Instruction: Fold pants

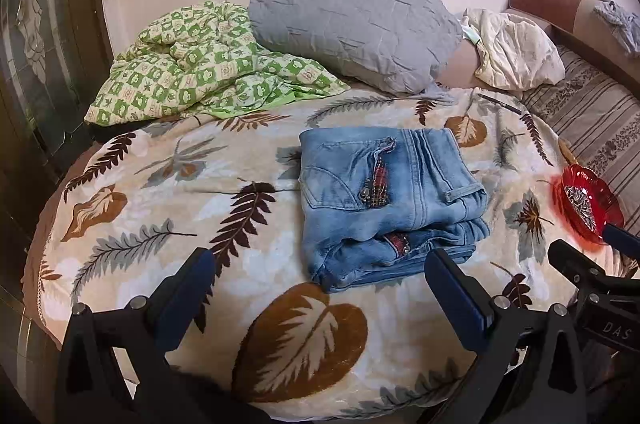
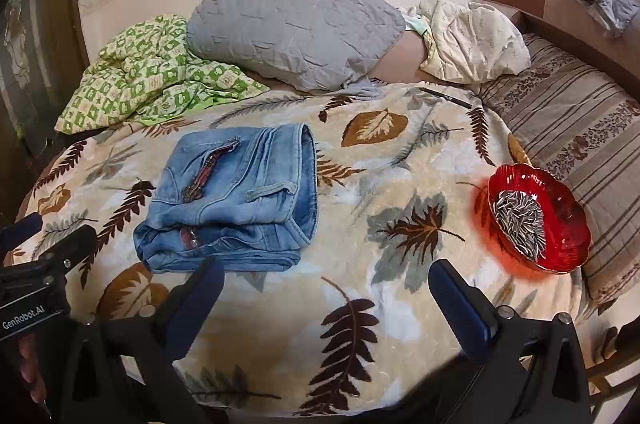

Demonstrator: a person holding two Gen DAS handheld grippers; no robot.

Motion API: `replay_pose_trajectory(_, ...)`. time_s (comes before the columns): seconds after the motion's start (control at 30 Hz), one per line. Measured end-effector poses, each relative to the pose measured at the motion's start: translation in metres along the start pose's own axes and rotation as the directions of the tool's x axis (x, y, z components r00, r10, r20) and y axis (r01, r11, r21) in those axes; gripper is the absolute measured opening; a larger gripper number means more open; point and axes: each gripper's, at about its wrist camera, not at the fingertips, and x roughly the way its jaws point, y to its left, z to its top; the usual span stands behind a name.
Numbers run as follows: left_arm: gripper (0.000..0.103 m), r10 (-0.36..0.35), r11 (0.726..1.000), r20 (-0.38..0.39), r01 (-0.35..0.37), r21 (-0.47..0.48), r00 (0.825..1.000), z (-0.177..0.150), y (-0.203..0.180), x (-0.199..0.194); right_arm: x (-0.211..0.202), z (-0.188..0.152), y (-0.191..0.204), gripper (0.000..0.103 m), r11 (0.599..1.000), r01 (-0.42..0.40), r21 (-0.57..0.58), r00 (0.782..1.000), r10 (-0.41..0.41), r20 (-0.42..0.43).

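Note:
Light blue jeans (image 1: 384, 200) lie folded in a compact stack on the leaf-patterned blanket (image 1: 160, 192); they also show in the right wrist view (image 2: 236, 200). My left gripper (image 1: 320, 284) is open and empty, held just short of the stack's near edge. My right gripper (image 2: 326, 298) is open and empty, to the right of the jeans above the blanket (image 2: 400, 152). The right gripper's body shows at the right edge of the left wrist view (image 1: 592, 276), and the left gripper's body at the left edge of the right wrist view (image 2: 44, 272).
A red glass bowl of sunflower seeds (image 2: 536, 216) sits on the blanket's right edge. A grey pillow (image 1: 352, 24), a green checked quilt (image 1: 192, 64) and a cream cloth (image 1: 516, 48) lie at the back. A dark pen (image 2: 448, 97) lies near the pillow. A striped sofa (image 2: 572, 128) is at the right.

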Motion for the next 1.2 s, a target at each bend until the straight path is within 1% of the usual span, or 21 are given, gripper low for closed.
replay_pose_trajectory(0.4, 0.103, 0.0, 1.0, 0.006, 0.0, 0.002, 1.0, 0.0025, 0.0006, -0.0013, -0.0008, -0.0008, 0.0004, 0.103, 1.0, 0.0, 0.006, 1.0, 0.0, 0.001)
replay_pose_trajectory(0.73, 0.103, 0.002, 1.0, 0.001, -0.002, -0.016, 1.0, 0.0023, -0.0025, -0.0055, -0.0007, -0.0021, 0.0003, 0.103, 1.0, 0.001, 0.009, 1.0, -0.001, -0.002)
replay_pose_trajectory(1.2, 0.103, 0.0, 1.0, -0.007, 0.0, -0.014, 1.0, 0.0011, -0.0044, -0.0042, -0.0008, -0.0048, 0.0017, 0.103, 1.0, 0.004, 0.011, 1.0, -0.004, -0.005)
